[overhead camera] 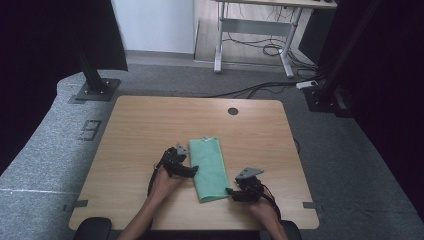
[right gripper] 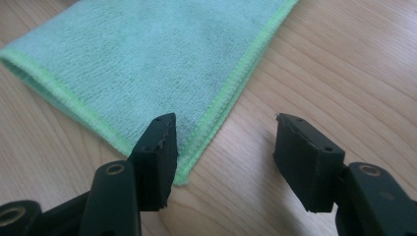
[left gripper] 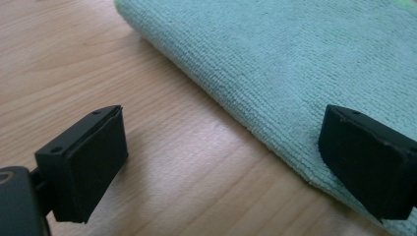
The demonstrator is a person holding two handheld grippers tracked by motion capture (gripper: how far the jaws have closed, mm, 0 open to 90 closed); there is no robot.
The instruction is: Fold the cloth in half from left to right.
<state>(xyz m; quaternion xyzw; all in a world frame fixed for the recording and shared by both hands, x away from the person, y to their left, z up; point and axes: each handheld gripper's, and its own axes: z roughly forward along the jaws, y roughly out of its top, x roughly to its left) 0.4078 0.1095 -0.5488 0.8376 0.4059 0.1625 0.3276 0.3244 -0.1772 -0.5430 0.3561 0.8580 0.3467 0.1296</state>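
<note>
Fingers (left gripper: 83,164) parted beside folded cloth (left gripper: 295,64), stitched corner in right gripper view

Cloth (overhead camera: 211,168) on table (overhead camera: 150,130) (between grippers)

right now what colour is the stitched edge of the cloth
Bright lime green, on a paler mint-green cloth; the right gripper view shows it best.

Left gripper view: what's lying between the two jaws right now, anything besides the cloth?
Bare wooden table fills most of the gap in the left gripper. The folded edge of the green cloth reaches under the right-hand jaw. Nothing else.
</note>
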